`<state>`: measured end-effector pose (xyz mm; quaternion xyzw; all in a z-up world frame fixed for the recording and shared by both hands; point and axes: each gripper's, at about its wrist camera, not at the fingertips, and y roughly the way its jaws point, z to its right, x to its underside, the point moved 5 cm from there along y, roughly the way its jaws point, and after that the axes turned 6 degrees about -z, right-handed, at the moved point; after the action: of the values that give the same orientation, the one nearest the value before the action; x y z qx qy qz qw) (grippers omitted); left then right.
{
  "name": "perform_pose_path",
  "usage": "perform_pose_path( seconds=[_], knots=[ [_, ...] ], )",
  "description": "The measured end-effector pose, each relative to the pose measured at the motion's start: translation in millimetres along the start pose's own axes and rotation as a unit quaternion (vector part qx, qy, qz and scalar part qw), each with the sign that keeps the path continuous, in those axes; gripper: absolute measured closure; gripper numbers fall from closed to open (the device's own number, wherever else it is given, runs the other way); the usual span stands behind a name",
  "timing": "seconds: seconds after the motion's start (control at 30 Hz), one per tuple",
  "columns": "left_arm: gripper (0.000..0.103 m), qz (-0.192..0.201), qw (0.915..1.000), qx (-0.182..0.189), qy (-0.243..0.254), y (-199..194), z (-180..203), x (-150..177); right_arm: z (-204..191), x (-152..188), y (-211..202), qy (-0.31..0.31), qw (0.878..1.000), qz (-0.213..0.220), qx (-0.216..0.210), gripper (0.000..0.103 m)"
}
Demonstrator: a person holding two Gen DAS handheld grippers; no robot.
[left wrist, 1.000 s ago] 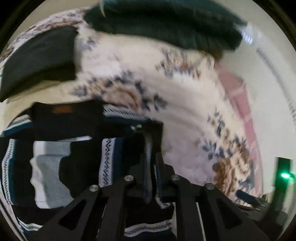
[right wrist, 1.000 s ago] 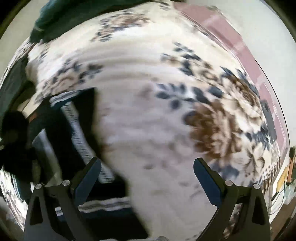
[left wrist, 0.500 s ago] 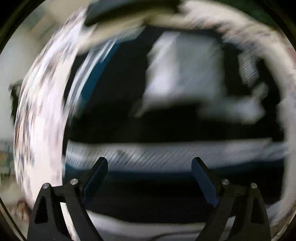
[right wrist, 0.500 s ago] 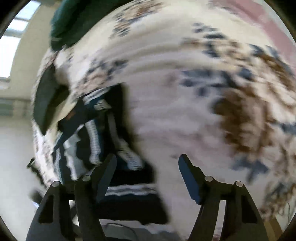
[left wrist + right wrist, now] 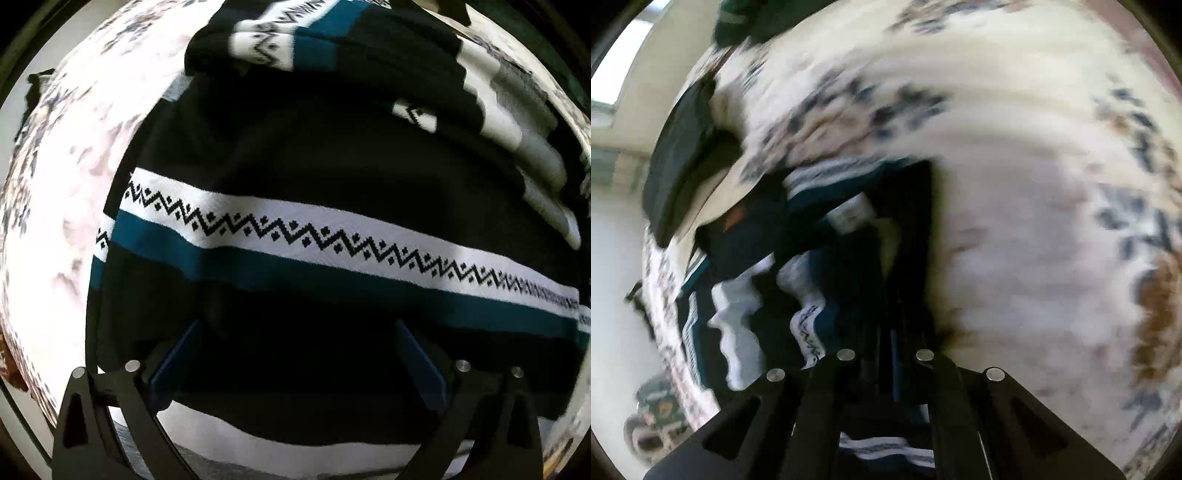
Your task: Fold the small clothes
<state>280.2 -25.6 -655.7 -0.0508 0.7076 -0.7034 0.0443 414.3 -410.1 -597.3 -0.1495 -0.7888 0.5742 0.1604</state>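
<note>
Floral blanket [image 5: 1015, 229] surrounds the sweater [image 5: 295, 243]; dark pillow [image 5: 679, 162] nearby.

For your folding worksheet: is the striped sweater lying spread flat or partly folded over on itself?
Partly folded. In the left wrist view, one striped section of the sweater is doubled over the body at the top, lying on the floral blanket.

Cream floral blanket [image 5: 1015, 229] with blue and brown flower print covers the surface, dark green cloth pile [image 5: 753, 18] at its far edge, flat dark cushion [image 5: 679, 158] on the left, pale wall [image 5: 613, 295] beyond.
</note>
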Motion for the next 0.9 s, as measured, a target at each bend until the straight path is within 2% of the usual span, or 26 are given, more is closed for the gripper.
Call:
perform_pose_path(
  seconds=[0.07, 0.1, 0.13, 0.2, 0.23, 0.3, 0.33, 0.37, 0.43, 0.47, 0.53, 0.6, 0.67, 0.7, 0.8, 0.9],
  knots=[
    [0.0, -0.007, 0.9995, 0.029, -0.009, -12.3, -9.6, 2.1, -2.3, 4.1, 15.2, -0.022, 0.998, -0.054, 0.021, 0.099],
    [0.0, -0.002, 0.9987, 0.047, -0.02, -20.3, -15.8, 2.4, -7.2, 5.7, 16.8, -0.036, 0.997, -0.064, 0.039, 0.098],
    [0.0, 0.004, 0.9973, 0.066, -0.033, -29.5, -23.4, 2.4, -14.2, 6.5, 16.5, -0.057, 0.993, -0.072, 0.071, 0.09],
    [0.0, 0.032, 0.9921, 0.099, -0.069, -54.0, -47.3, -3.4, -34.8, 5.6, 3.7, -0.093, 0.986, -0.062, 0.124, 0.084],
    [0.0, 0.045, 0.9886, 0.114, -0.087, -62.8, -58.1, -7.8, -47.1, 4.5, -7.3, -0.102, 0.986, -0.043, 0.127, 0.083],
    [0.0, 0.069, 0.9725, 0.169, -0.145, -76.8, -85.7, -22.9, -79.9, 2.4, -26.2, -0.114, 0.989, -0.012, 0.098, 0.076],
    [0.0, 0.076, 0.9617, 0.199, -0.173, -79.4, -99.2, -33.5, -106.5, 0.6, -29.7, -0.123, 0.99, -0.007, 0.068, 0.064],
    [0.002, 0.085, 0.9451, 0.242, -0.203, -79.7, -109.7, -46.1, -126.4, -0.5, -27.4, -0.134, 0.99, -0.013, 0.044, 0.055],
    [0.014, 0.091, 0.9252, 0.284, -0.234, -75.6, -119.2, -68.0, -182.6, -0.7, -6.7, -0.17, 0.984, -0.052, -0.016, 0.054],
    [0.024, 0.09, 0.9103, 0.314, -0.254, -67.5, -119.1, -76.7, -212.7, -0.6, 6.8, -0.191, 0.978, -0.073, -0.04, 0.054],
    [0.041, 0.079, 0.8898, 0.35, -0.282, -50.6, -121.2, -92.4, -271.1, -0.4, 37.5, -0.234, 0.964, -0.11, -0.068, 0.054],
    [0.071, 0.069, 0.8747, 0.369, -0.306, -42.2, -125.1, -103.3, -324.9, -0.1, 71.8, -0.278, 0.946, -0.143, -0.081, 0.054],
    [0.087, 0.069, 0.8679, 0.374, -0.319, -38.2, -114.2, -114.5, -367.0, -0.4, 104.4, -0.304, 0.933, -0.173, -0.084, 0.054],
    [0.088, 0.07, 0.8666, 0.374, -0.323, -35.8, -113.8, -114.8, -385.7, -0.4, 120.2, -0.312, 0.929, -0.18, -0.08, 0.054],
    [0.093, 0.074, 0.8713, 0.361, -0.325, -34.5, -111.1, -106.7, -426.2, -0.5, 157.9, -0.331, 0.918, -0.207, -0.072, 0.054],
    [0.094, 0.073, 0.8763, 0.353, -0.319, -31.2, -109.4, -105.4, -451.9, 13.5, 186.7, -0.344, 0.901, -0.249, -0.083, 0.054]
  ],
)
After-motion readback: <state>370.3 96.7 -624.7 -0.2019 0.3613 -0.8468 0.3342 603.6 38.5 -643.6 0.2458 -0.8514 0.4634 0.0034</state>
